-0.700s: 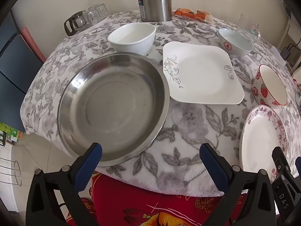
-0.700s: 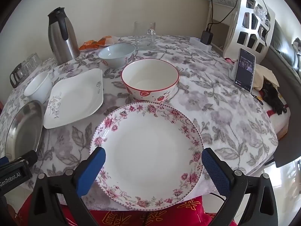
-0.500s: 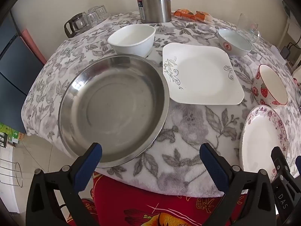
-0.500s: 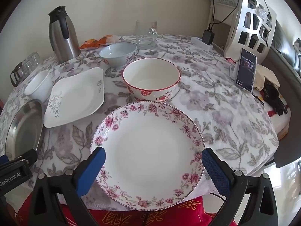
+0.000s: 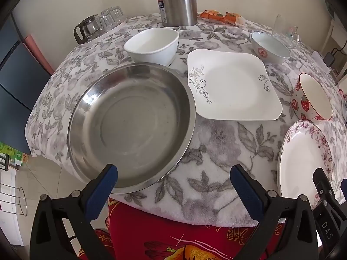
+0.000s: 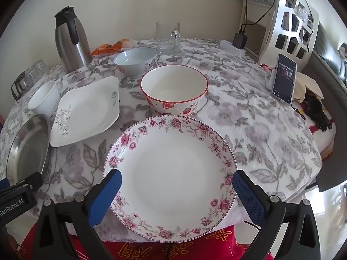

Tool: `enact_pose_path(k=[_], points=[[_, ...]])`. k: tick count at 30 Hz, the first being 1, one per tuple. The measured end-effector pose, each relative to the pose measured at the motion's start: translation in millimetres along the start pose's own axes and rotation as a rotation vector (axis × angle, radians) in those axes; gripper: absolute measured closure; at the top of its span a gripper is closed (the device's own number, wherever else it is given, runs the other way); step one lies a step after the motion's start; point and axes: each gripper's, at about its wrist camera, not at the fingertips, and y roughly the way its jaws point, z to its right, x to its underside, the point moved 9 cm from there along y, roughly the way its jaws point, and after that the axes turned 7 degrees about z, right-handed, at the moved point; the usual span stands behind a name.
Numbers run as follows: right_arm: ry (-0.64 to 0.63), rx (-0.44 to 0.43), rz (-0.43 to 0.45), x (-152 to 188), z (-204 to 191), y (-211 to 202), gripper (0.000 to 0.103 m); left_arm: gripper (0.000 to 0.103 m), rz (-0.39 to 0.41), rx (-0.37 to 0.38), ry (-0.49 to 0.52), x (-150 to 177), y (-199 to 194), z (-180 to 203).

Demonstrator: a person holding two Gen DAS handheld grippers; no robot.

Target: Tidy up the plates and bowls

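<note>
A steel thermos jug (image 6: 71, 41) stands at the far edge of the floral tablecloth (image 6: 249, 117). Beside the jug lie orange snack packets (image 6: 110, 47); further along the same edge stands a glass mug (image 6: 168, 38). On the jug's other side sit upturned glasses (image 5: 104, 19). A phone (image 6: 284, 79) stands propped well away from the jug.

Home dining corner: round table under a floral cloth (image 6: 260, 117) set against a plain wall, steel thermos (image 6: 71, 41) and glass mug (image 6: 168, 38) at the far edge, phone (image 6: 284, 79) propped near the right edge, charger plugged behind.
</note>
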Motion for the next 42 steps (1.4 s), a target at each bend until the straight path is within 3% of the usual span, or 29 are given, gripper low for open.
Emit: enact_pose_path(k=[42], points=[[0.007,-0.007,-0.016,7.8,1.9,6.0,0.000,0.000,-0.022,-0.001,-0.008,4.1,4.0,-1.9]])
